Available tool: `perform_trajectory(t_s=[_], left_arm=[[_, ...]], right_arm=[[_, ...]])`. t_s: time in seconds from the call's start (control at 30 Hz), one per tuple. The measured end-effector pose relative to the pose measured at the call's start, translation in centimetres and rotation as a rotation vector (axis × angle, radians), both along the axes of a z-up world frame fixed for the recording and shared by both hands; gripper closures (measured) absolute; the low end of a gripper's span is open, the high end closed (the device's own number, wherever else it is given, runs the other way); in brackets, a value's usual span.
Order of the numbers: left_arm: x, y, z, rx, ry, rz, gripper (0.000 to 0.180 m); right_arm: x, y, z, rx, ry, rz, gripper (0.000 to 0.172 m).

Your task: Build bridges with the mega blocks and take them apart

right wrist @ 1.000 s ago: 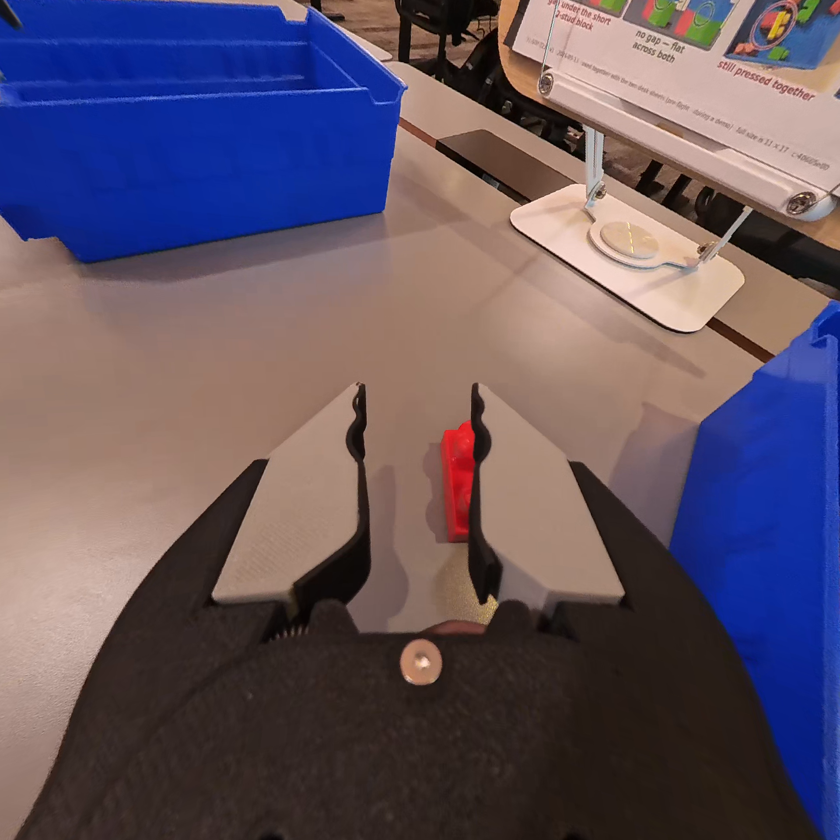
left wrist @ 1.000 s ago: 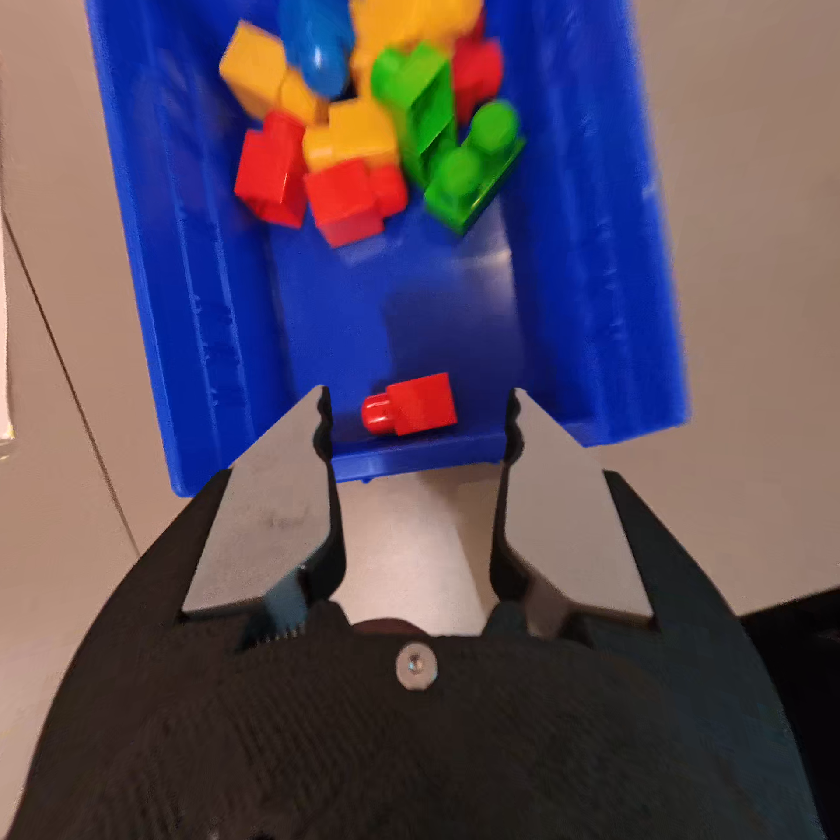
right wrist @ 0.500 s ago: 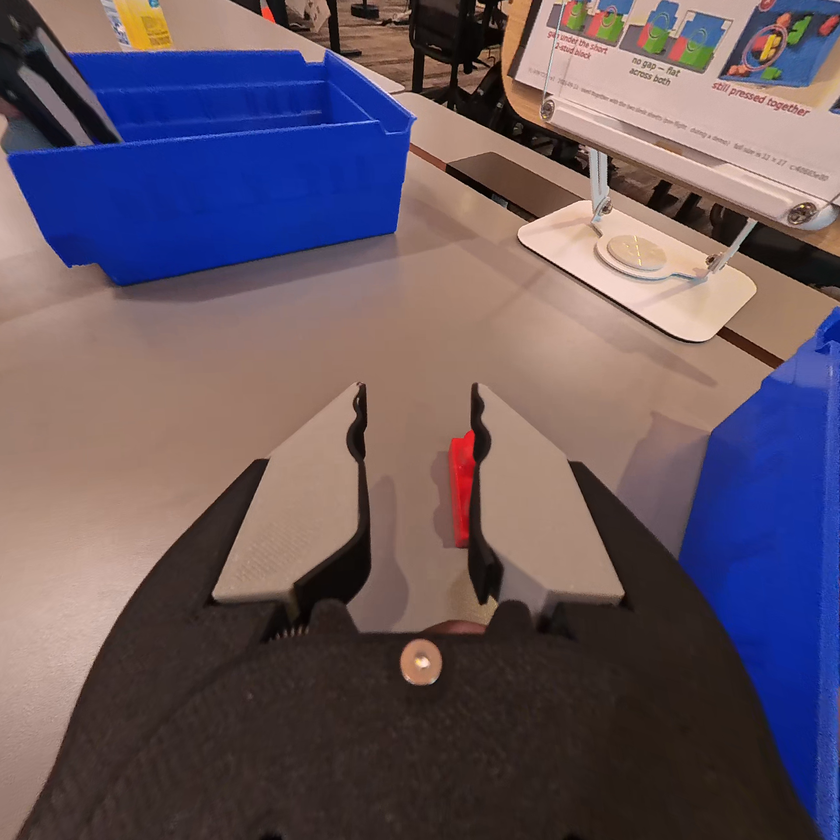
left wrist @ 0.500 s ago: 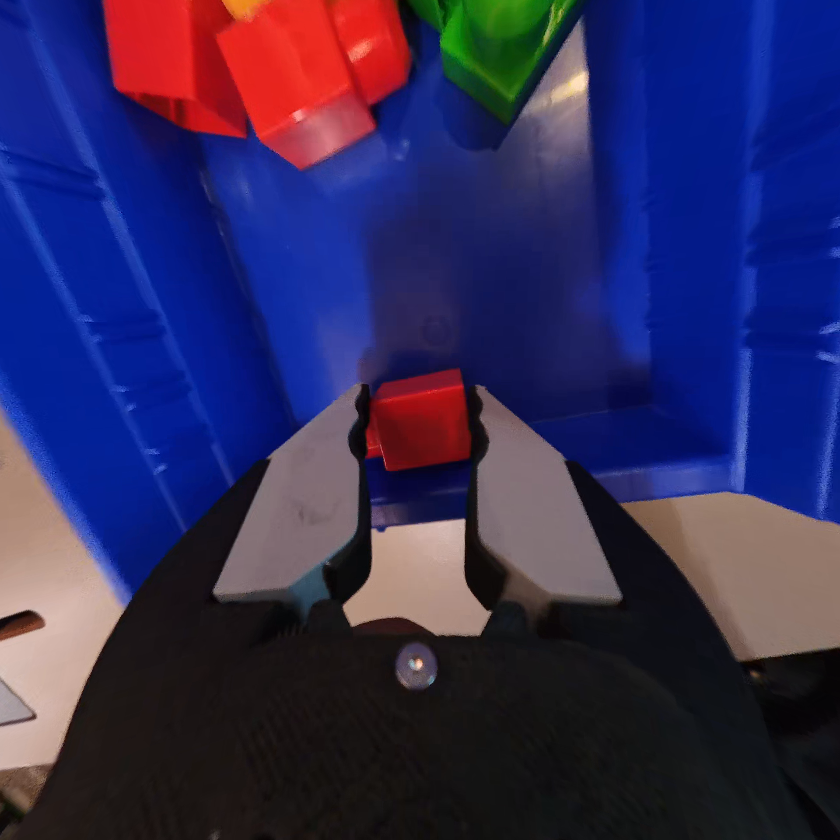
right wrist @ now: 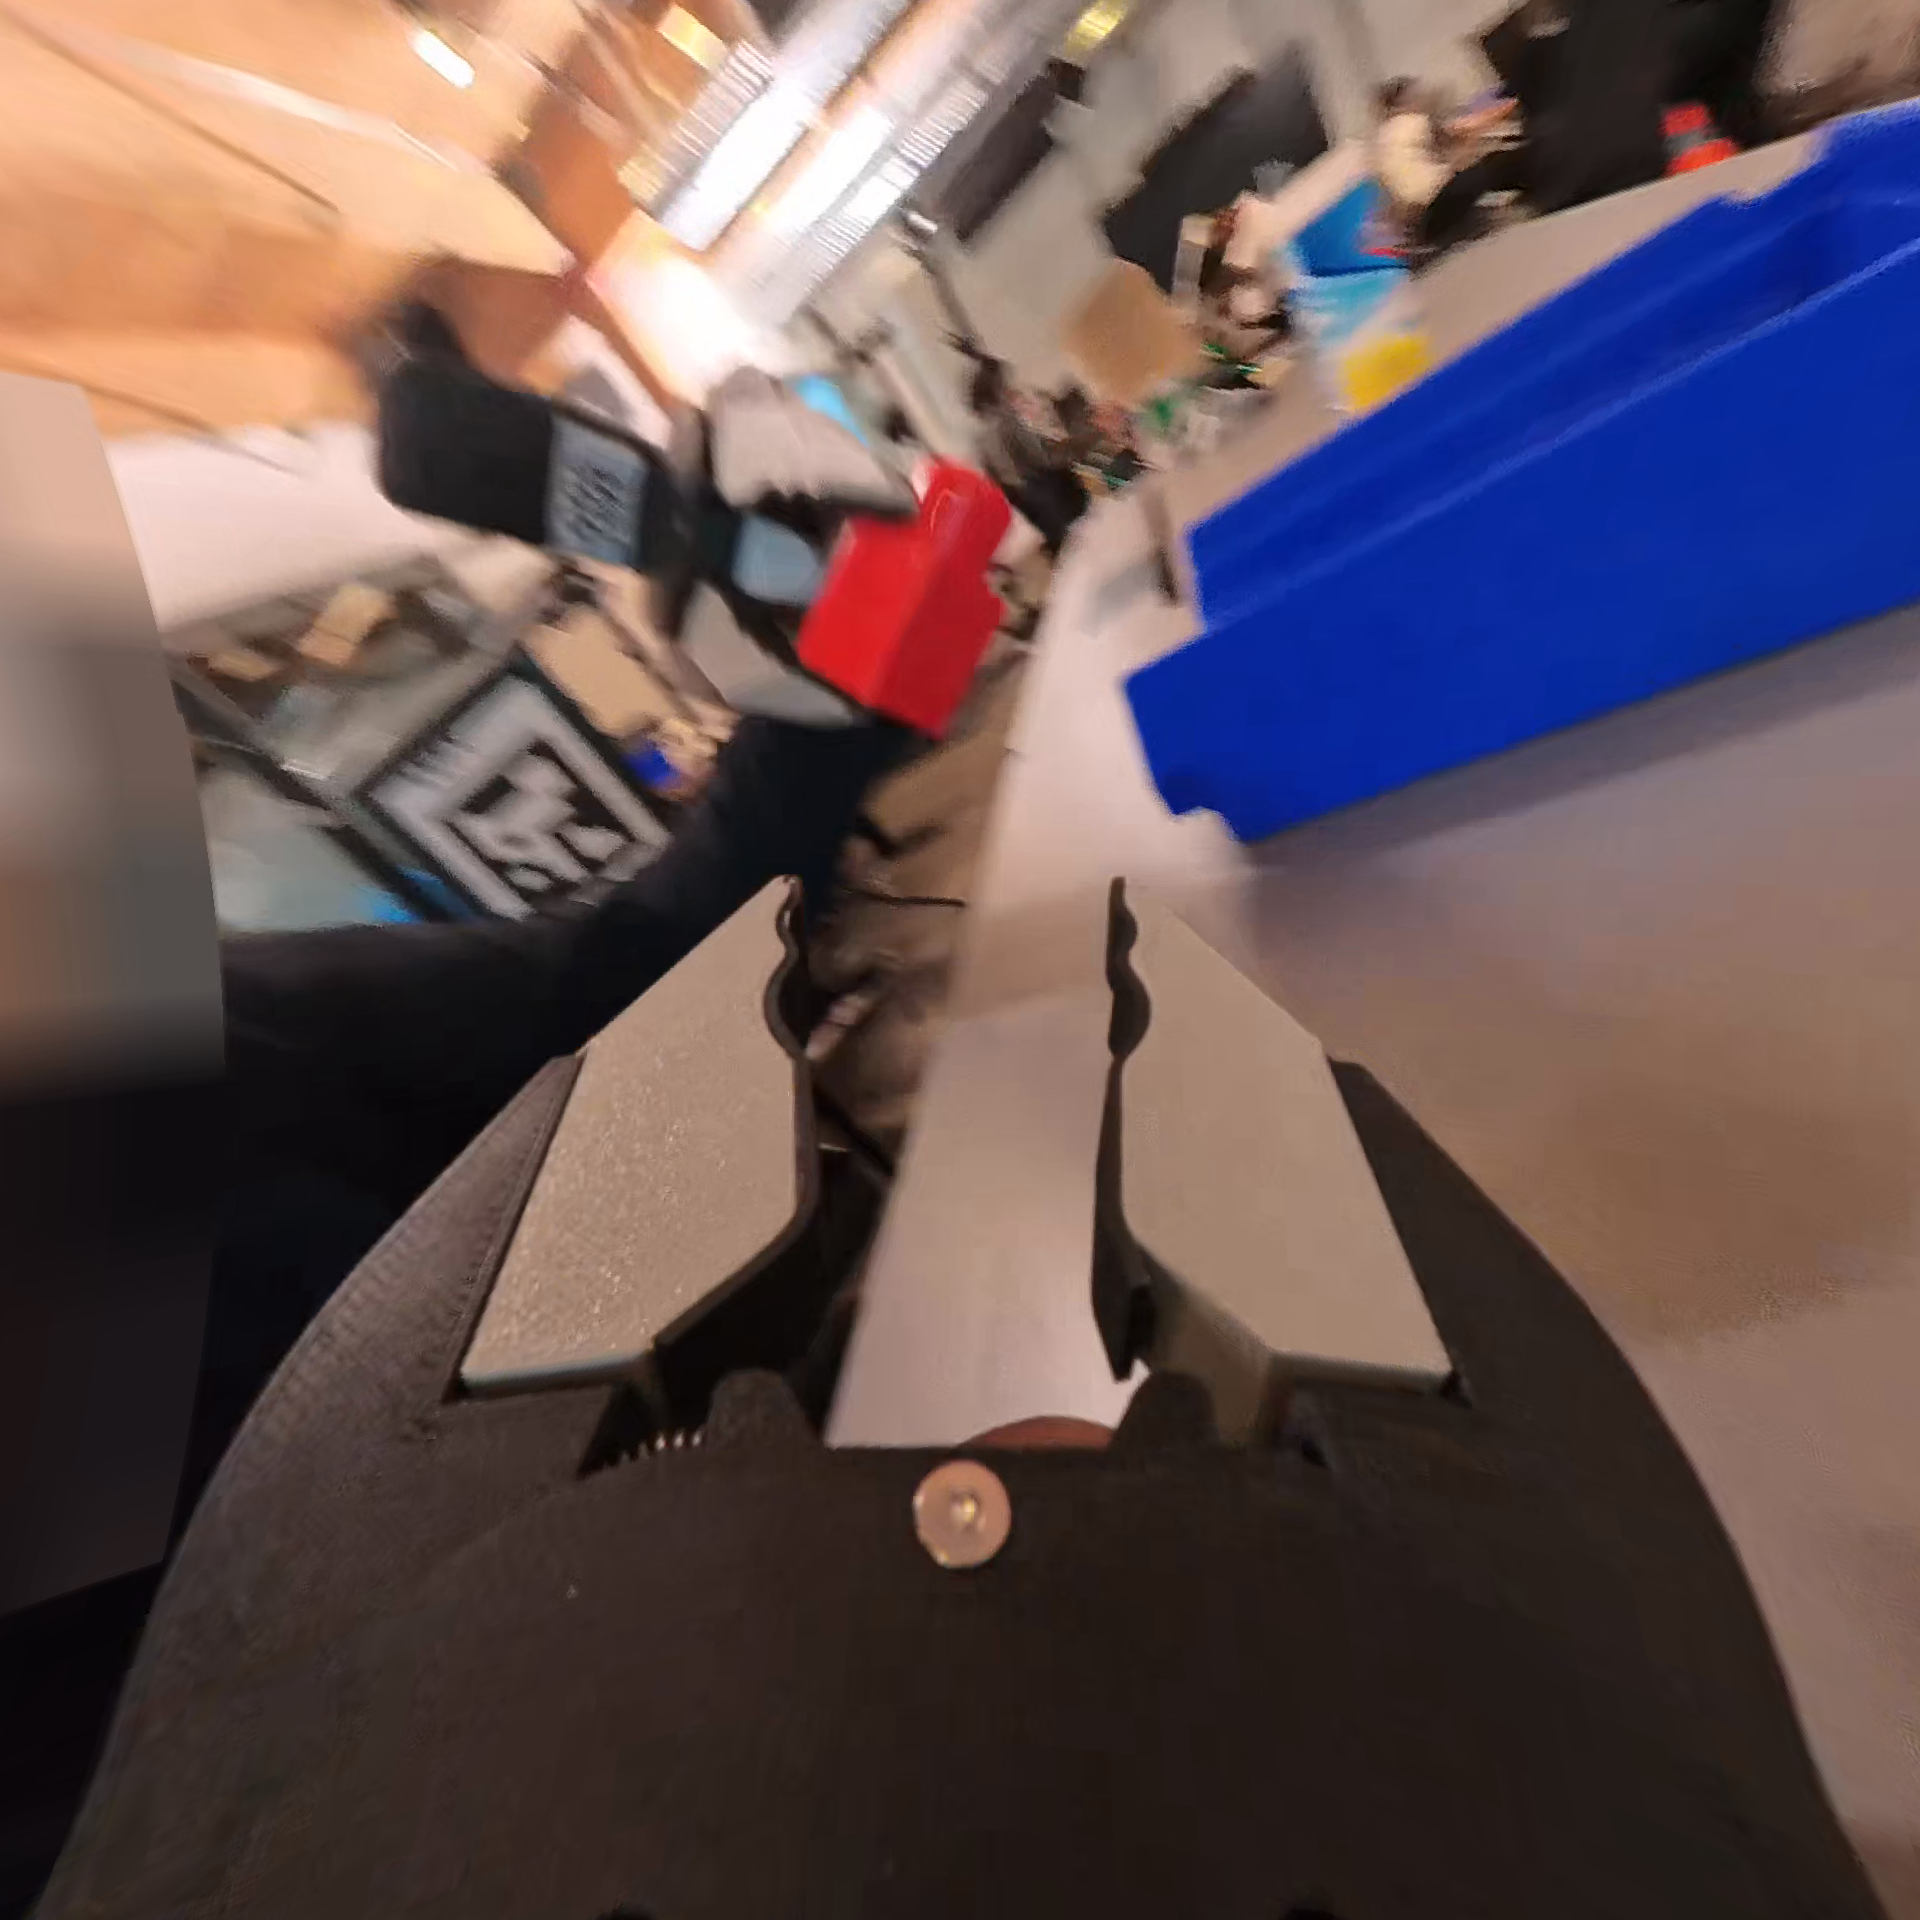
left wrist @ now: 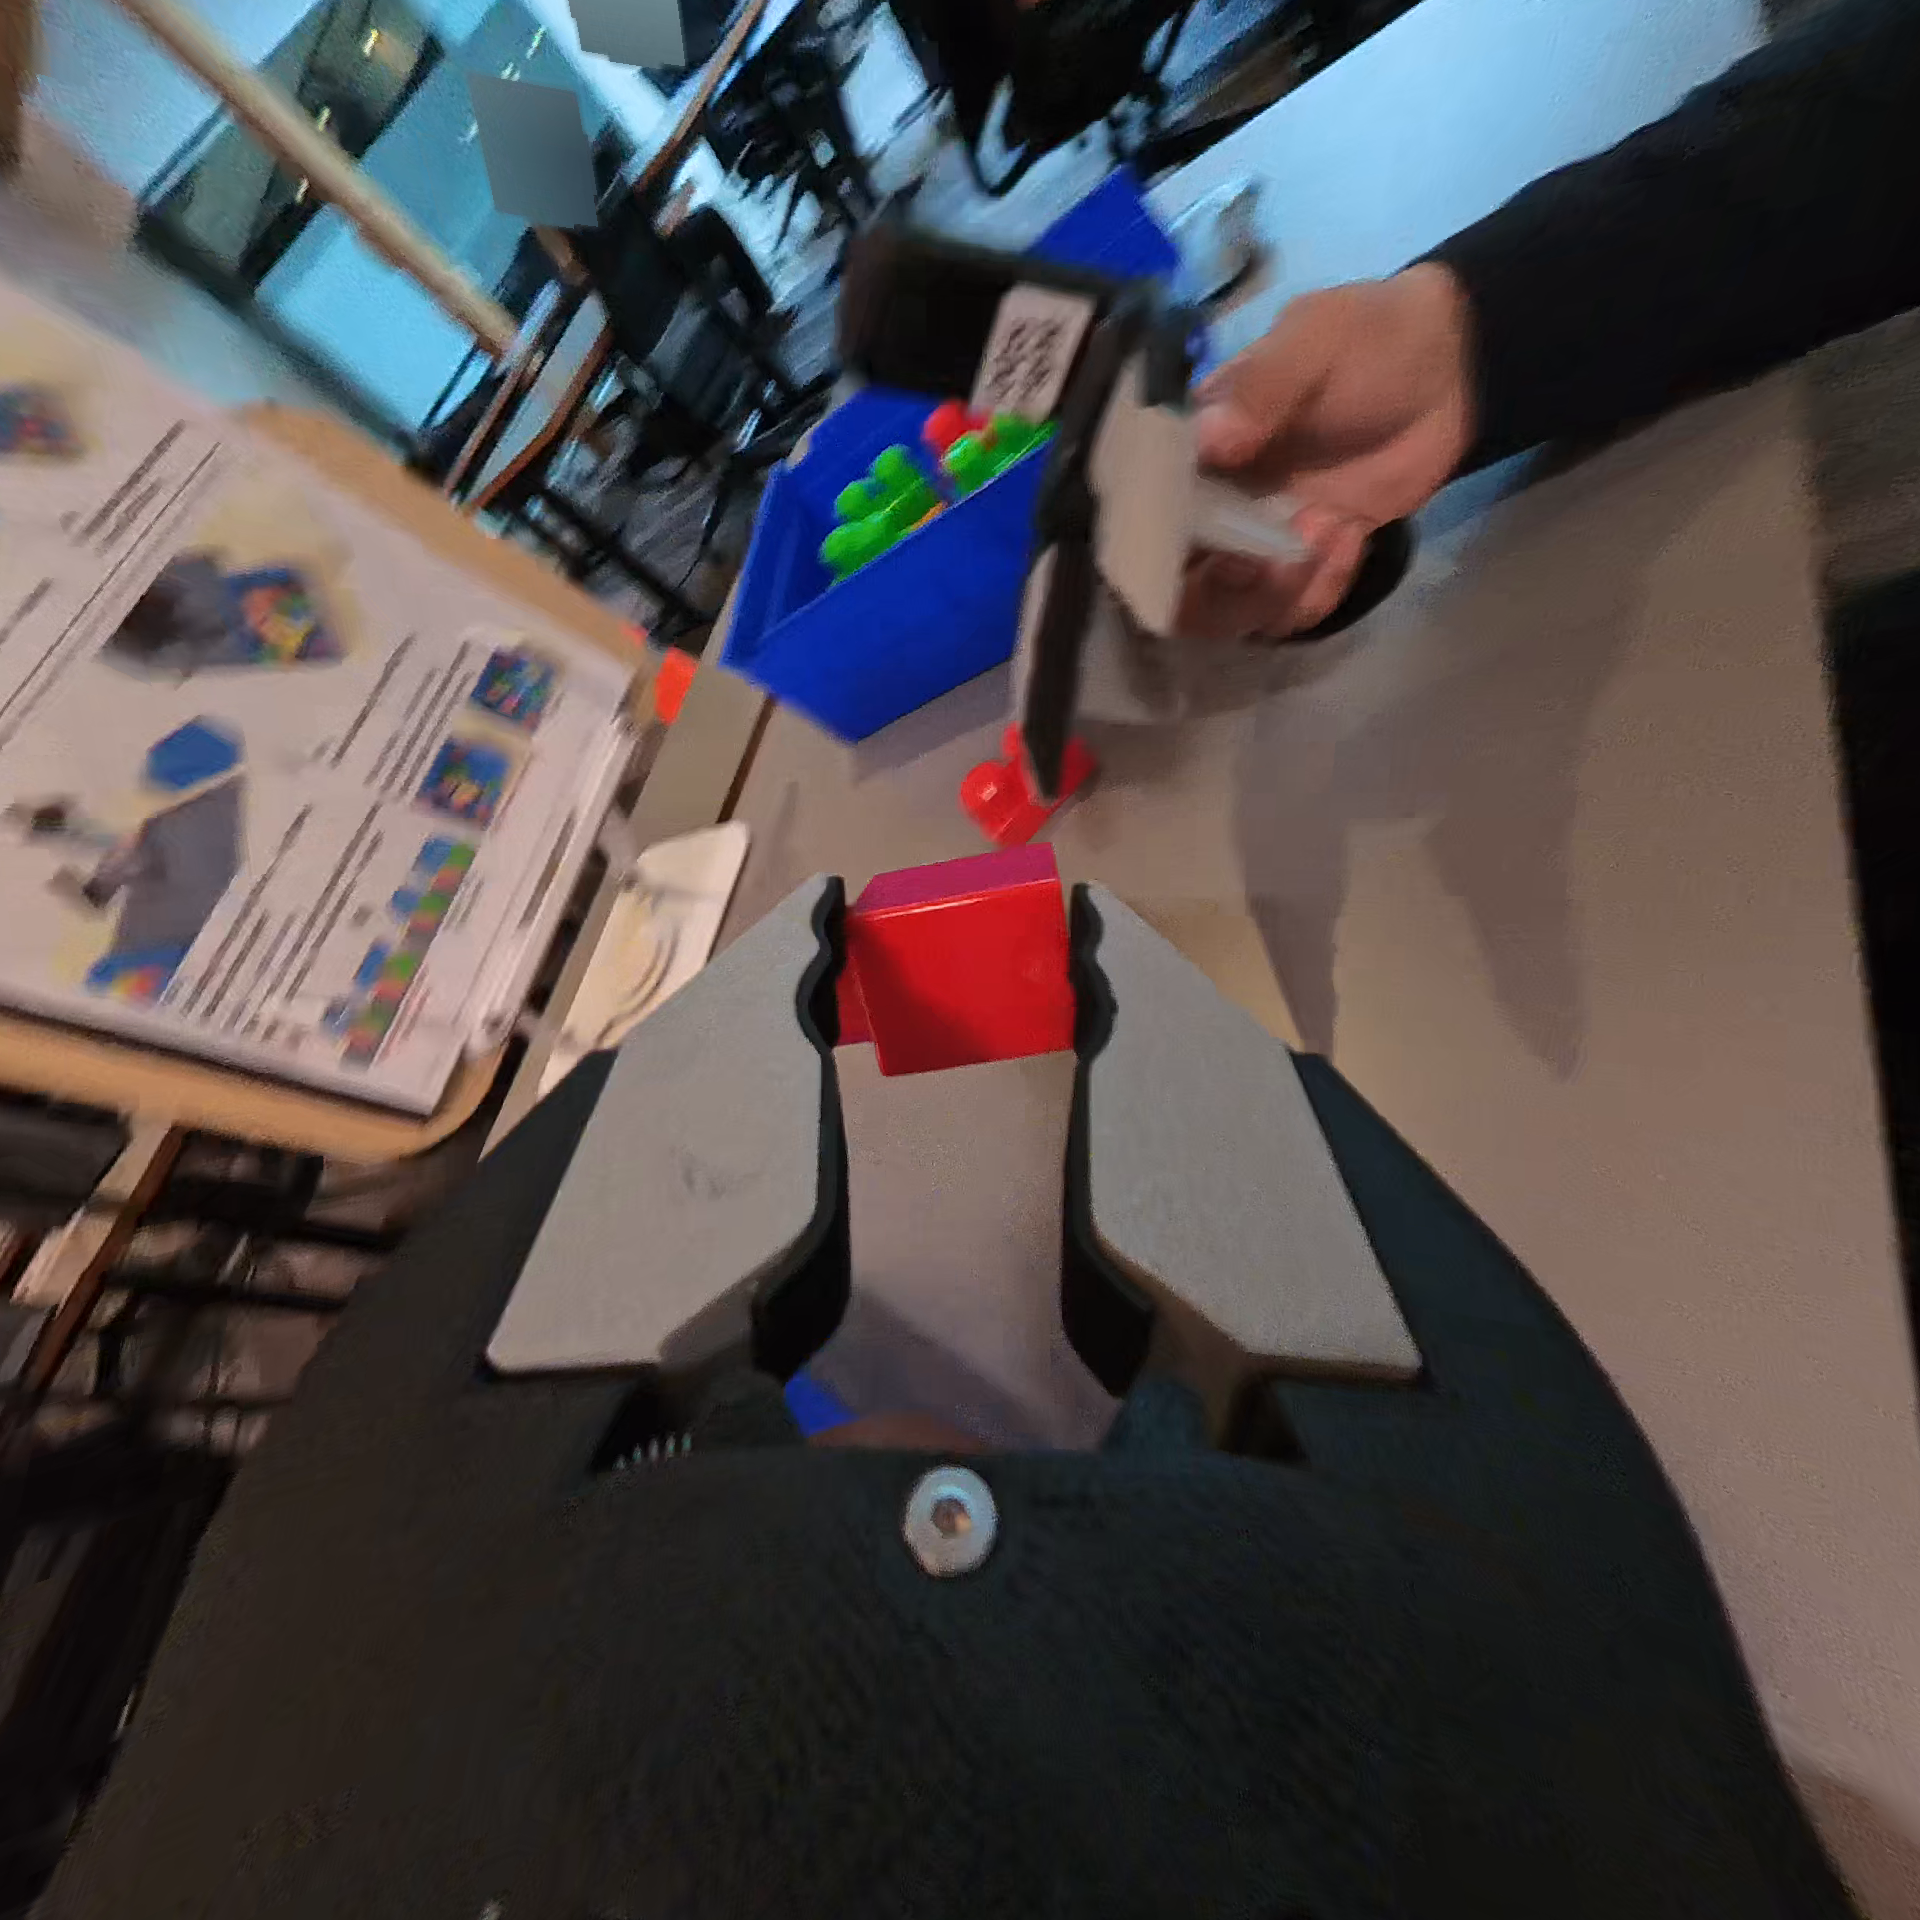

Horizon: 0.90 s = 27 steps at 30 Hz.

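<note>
Moved: left claw (left wrist: 954,971) is out of the bin and now up over the worktop (left wrist: 1558,935); right claw (right wrist: 951,971) has swung off the flat red block and spread wider.
Left claw: clamped on a red cube block (left wrist: 966,977), both pads pressed on its sides, block clear of the worktop.
Right claw: apart, nothing between the fingers; worktop edge and a dark sleeve (right wrist: 468,997) lie beyond them.
Right claw, seen from the left view: held by a hand (left wrist: 1320,447), one finger tip down right at a flat red block (left wrist: 1013,795) on the worktop; contact unclear through the blur.
Bin, near right claw: blue (left wrist: 894,613), green and red blocks inside.
Bin, other: blue (right wrist: 1558,540), on the worktop ahead and right of the right claw; contents not seen.
Sheet: instruction board (left wrist: 260,675) on a stand, left of the left claw.
Blur: heavy in both views.
</note>
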<state>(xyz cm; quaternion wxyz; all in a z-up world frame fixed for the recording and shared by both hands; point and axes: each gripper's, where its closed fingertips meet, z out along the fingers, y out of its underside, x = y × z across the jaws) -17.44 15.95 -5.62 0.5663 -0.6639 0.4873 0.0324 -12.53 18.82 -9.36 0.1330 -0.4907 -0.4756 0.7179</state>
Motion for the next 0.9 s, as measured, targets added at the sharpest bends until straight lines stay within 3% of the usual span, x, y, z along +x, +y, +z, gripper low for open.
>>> perform_trajectory(t_s=[0.1,0.3,0.4,0.47,0.73,0.83,0.9], left_arm=[[3.9,0.0,-1.5,0.007,0.011,-0.111,0.139],[7.4,1.1,-2.3,0.072,-0.002,-0.188,0.139],[8.0,1.2,-2.5,0.070,-0.019,-0.201,0.139],[8.1,1.3,-2.6,0.066,-0.033,-0.199,0.139],[7.3,1.9,-2.7,0.028,-0.137,-0.120,0.141],[5.8,2.3,-2.0,0.031,-0.223,-0.055,0.140],[4.0,3.5,-2.3,-0.014,-0.280,0.054,0.136]], right_arm=[[1.1,-1.0,1.9,-0.157,0.077,0.132,0.120],[0.9,-2.0,1.3,-0.217,0.037,0.199,0.117],[0.7,-2.0,0.8,-0.264,0.018,0.214,0.135],[0.8,-1.8,0.7,-0.299,0.022,0.236,0.136],[0.4,-0.4,0.0,-0.264,0.016,0.149,0.139],[0.4,0.8,0.2,-0.237,0.033,0.079,0.139],[0.1,1.5,-0.3,-0.123,0.030,-0.006,0.139]])
